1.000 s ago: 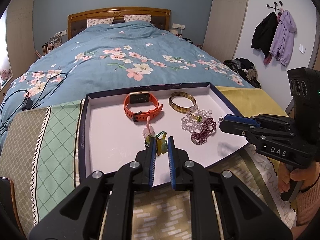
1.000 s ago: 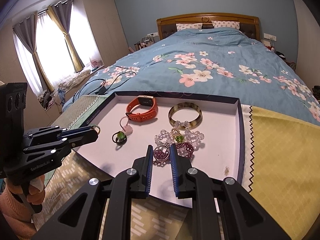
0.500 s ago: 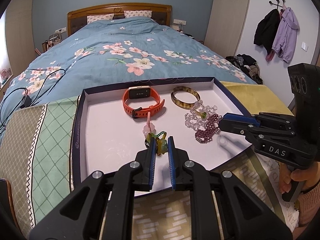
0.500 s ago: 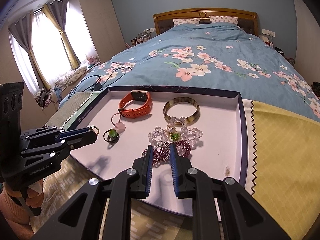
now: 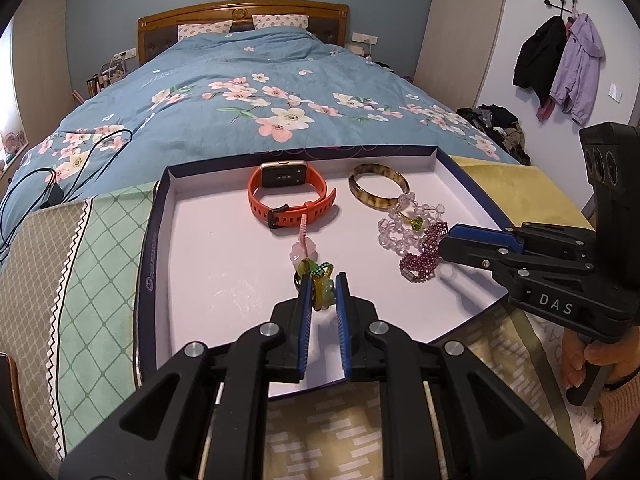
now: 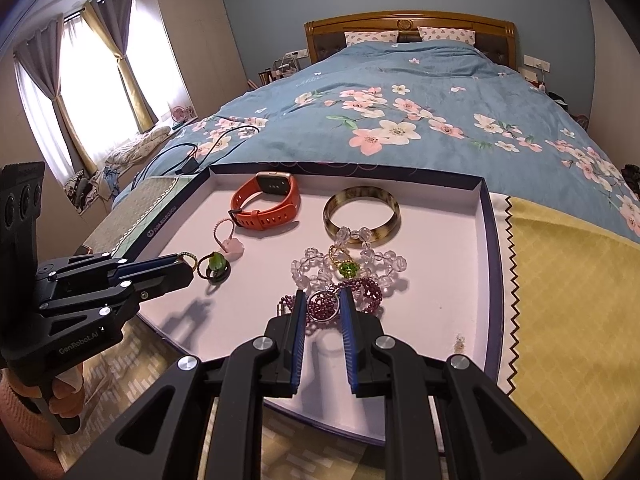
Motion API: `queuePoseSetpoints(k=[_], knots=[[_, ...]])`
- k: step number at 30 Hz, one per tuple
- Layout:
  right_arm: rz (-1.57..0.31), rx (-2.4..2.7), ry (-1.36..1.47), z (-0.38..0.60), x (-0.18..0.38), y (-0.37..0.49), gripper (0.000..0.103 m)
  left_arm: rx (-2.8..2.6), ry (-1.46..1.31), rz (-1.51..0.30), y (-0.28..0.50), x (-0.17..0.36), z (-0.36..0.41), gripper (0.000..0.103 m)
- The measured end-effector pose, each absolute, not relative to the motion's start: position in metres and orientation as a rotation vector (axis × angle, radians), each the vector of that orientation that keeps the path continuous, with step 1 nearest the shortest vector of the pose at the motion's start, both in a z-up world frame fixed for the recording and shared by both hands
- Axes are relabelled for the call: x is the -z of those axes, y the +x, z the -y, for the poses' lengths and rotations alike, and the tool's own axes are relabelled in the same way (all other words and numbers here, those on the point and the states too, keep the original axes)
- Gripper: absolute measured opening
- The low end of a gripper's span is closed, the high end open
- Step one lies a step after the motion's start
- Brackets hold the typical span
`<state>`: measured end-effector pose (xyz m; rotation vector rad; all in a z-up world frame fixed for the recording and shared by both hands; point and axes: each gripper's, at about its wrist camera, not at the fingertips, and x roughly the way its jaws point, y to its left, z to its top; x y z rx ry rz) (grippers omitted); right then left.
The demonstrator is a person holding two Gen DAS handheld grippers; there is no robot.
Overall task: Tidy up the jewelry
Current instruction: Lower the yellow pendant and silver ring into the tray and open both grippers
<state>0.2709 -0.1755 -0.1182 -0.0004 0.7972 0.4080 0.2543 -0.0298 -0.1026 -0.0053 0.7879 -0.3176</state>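
Left wrist view: my right gripper [image 5: 450, 240] reads "DAS" on its side; the right wrist view shows "GenRobot.AI" on my left gripper [image 6: 188, 266], lettering the other view does not catch. The tray [image 5: 156, 216] has printing on its dark left rim, too small to read.

The shallow white-floored tray lies on the bed's patterned cover [image 5: 80, 248]. Toward its far edge sit an orange smartwatch [image 5: 290, 196] and, right of it, a tortoiseshell bangle [image 5: 378, 190]. A clear bead bracelet [image 6: 348, 264] with a green charm touches the bangle's near side, and a purple bead strand [image 6: 366, 292] lies just nearer. A pink flower charm [image 6: 234, 246] on a cord lies by the watch.

My left jaws are nearly closed on a green-and-gold ring [image 5: 320, 286], above the tray's near-left area. My right jaws are nearly closed on a thin silver ring [image 6: 323, 306] over the purple beads, seen only from the right wrist.

A small speck [image 6: 459, 342] near the tray's near-right corner also shows only there; the coats [image 5: 560, 64] on wall hooks show only from the left.
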Motion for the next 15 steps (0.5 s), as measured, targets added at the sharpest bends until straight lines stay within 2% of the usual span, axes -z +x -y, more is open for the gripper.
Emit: queuePoseSetpoints(k=[15], knots=[[-0.807, -0.405, -0.021, 0.1704, 0.1227, 0.2725, 0.015, 0.302, -0.002, -0.809, 0.2603, 0.1121, 0.0328, 0.012]])
